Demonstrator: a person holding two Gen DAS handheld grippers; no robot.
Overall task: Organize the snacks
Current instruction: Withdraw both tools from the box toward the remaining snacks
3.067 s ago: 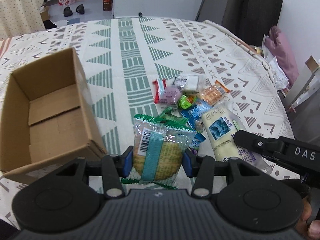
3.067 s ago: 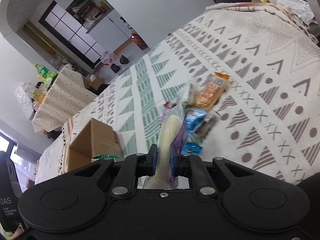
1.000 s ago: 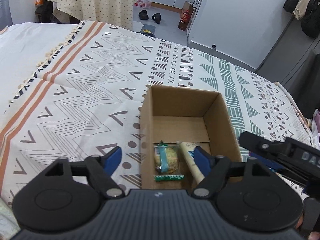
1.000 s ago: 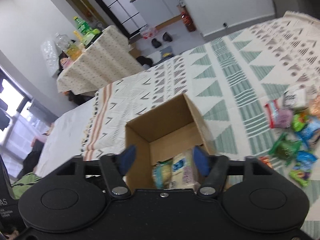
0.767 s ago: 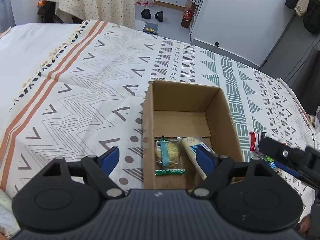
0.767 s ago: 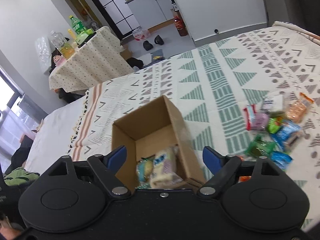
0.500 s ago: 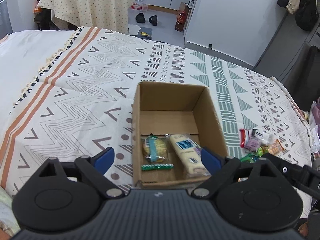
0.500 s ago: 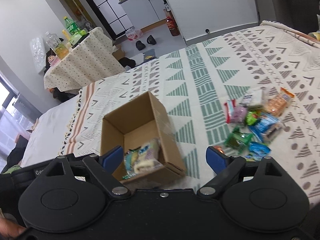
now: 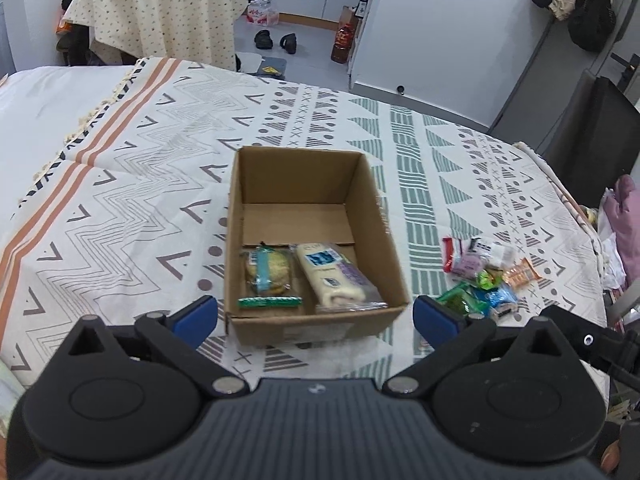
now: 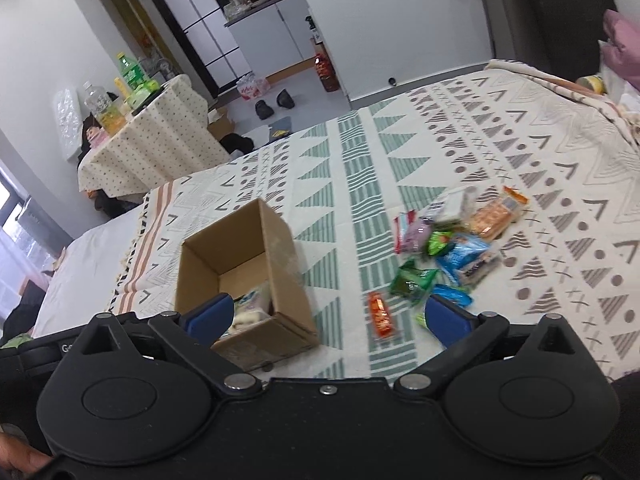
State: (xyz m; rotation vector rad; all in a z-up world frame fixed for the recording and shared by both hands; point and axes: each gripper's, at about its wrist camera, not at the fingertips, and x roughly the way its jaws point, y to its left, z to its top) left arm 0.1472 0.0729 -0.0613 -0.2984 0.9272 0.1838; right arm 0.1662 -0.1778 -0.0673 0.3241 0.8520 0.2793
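Both snacks (image 9: pixel 304 276) now in box (image 9: pixel 394 256) — left gripper (image 9: pixel 316 316) | right gripper (image 10: pixel 326 318) — jaws opening, empty

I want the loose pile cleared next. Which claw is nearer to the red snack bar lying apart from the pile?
Right. The right claw hovers just short of the red snack bar, jaws opening and empty. The left claw faces the cardboard box; the bar isn't visible there.

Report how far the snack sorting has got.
Done: a round cracker pack and a long cream-coloured roll lie in the cardboard box. In hand: nothing; the left gripper and right gripper are both opening with nothing between their jaws. Left: the pile of snacks and an orange bar on the cloth.
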